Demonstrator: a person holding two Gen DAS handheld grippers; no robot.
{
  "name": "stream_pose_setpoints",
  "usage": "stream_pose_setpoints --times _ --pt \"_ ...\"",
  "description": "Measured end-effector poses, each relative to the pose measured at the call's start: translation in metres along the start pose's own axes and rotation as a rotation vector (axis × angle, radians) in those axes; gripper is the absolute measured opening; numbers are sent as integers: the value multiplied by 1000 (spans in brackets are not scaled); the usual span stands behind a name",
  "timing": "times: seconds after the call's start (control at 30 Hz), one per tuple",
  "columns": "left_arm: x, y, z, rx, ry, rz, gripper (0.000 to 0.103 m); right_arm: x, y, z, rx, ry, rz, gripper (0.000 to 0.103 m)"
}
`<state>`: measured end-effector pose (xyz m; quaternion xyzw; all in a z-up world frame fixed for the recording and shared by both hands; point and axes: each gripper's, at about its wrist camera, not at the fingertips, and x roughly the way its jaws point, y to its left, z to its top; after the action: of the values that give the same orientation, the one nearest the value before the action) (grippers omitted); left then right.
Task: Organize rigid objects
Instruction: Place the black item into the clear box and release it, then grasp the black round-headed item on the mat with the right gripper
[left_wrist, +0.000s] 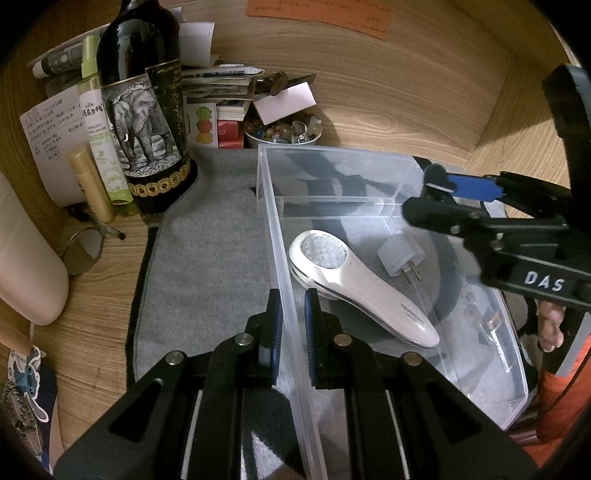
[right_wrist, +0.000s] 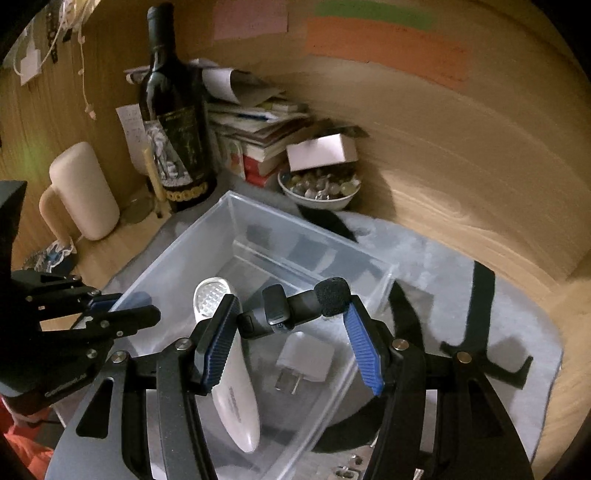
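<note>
Here, in the left wrist view, the left hand-held gripper (left_wrist: 293, 317) sits narrowed on the near left wall of a clear plastic bin (left_wrist: 280, 229), one pad outside and one inside, pinching that wall. Just ahead of it inside the bin lies a white handheld device (left_wrist: 354, 284), its round mesh head pointing away; a white plug adapter (left_wrist: 400, 254) lies just to the right of that. The bin rests on a grey cloth (left_wrist: 207, 236) spread over the wooden counter (left_wrist: 388, 96). Far ahead to the left stands a dark wine bottle (left_wrist: 147, 110), and a bowl of beads (left_wrist: 282, 131) sits beyond the bin's far wall.

In the right wrist view, the right hand-held gripper (right_wrist: 291, 314) is fairly wide yet holds a small black microphone (right_wrist: 295, 306) crosswise between its blue pads, foam tip at the right pad. It hangs above the bin (right_wrist: 177, 254), with the white device (right_wrist: 229, 369) and adapter (right_wrist: 304, 360) directly below. The left hand-held gripper (right_wrist: 122, 310) shows at the left, at the bin's wall.
</note>
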<state>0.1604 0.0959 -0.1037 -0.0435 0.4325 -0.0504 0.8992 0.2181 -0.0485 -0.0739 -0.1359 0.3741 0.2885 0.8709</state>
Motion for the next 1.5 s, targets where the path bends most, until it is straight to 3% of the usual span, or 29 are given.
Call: stream_pose_setpoints --times 0.2,0.33,0.57,0.9,1.17,1.5 --pt "0 0 0 -2 -1 -1 10 2 6 -2 -28 34 7 60" --pt "0 1 -1 0 -1 0 10 -8 3 -2 -20 11 6 66" --pt "0 1 -1 2 -2 0 10 -37 -9 -5 19 -54 -32 67" --pt "0 1 -1 3 -3 -1 10 -84 -57 -32 159 -96 -195 67" --pt "0 1 -1 7 -5 -2 10 -86 -102 -85 328 7 -299 67" --pt "0 1 -2 7 -4 -2 10 -56 -127 -136 473 147 -279 62"
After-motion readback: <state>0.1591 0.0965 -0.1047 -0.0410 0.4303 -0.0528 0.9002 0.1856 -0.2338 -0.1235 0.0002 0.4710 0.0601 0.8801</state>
